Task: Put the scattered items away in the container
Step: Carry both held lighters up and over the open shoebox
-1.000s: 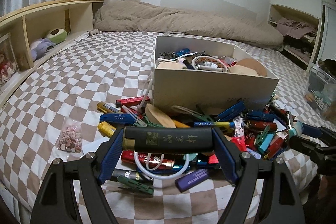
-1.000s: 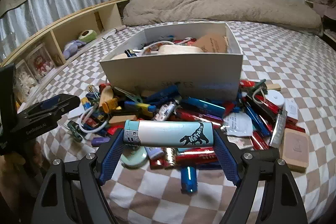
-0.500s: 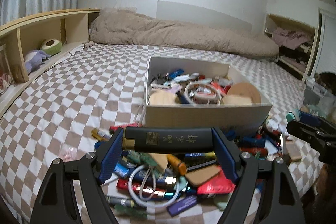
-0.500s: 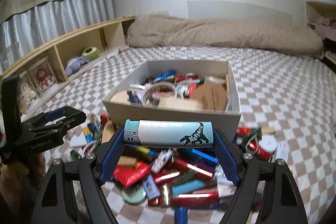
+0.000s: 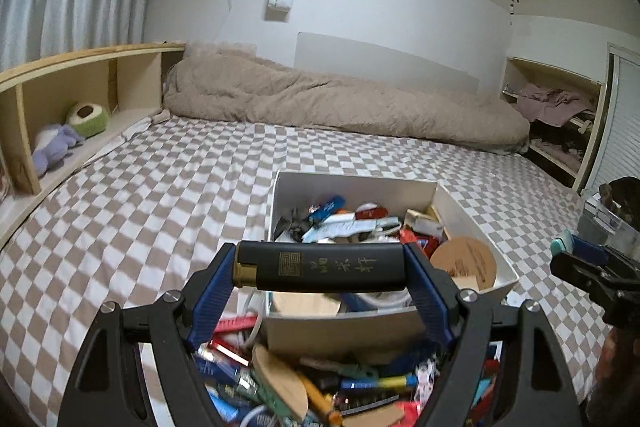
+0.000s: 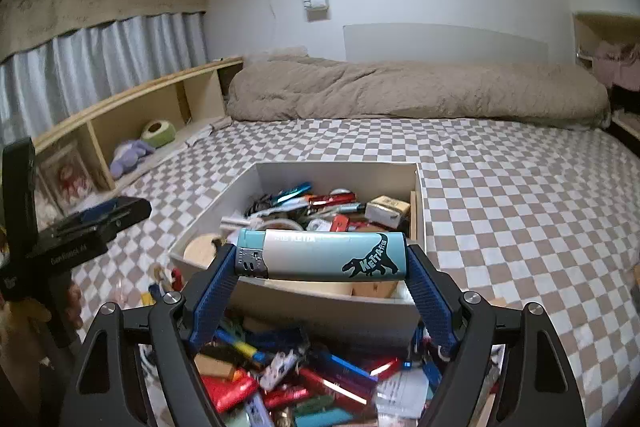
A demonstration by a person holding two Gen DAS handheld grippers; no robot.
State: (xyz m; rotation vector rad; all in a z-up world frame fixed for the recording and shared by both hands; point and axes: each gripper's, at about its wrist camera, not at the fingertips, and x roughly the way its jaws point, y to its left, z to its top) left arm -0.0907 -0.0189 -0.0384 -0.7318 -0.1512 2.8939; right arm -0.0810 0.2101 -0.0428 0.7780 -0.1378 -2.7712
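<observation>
A black lighter (image 5: 320, 265) is clamped crosswise by the left gripper (image 5: 320, 267); a teal lighter (image 6: 322, 255) by the right gripper (image 6: 322, 257). Both are held above the near wall of the white box (image 6: 320, 303) on a checkered bedspread (image 6: 500, 195). Scattered items (image 6: 296, 379) are piled before it. A beige duvet (image 5: 340, 103), wooden shelf (image 5: 80, 75) and curtain (image 6: 100, 59) are seen behind.

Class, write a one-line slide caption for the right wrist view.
Right gripper holds a pale blue lighter crosswise above the half-filled box on the checked bed.
</observation>
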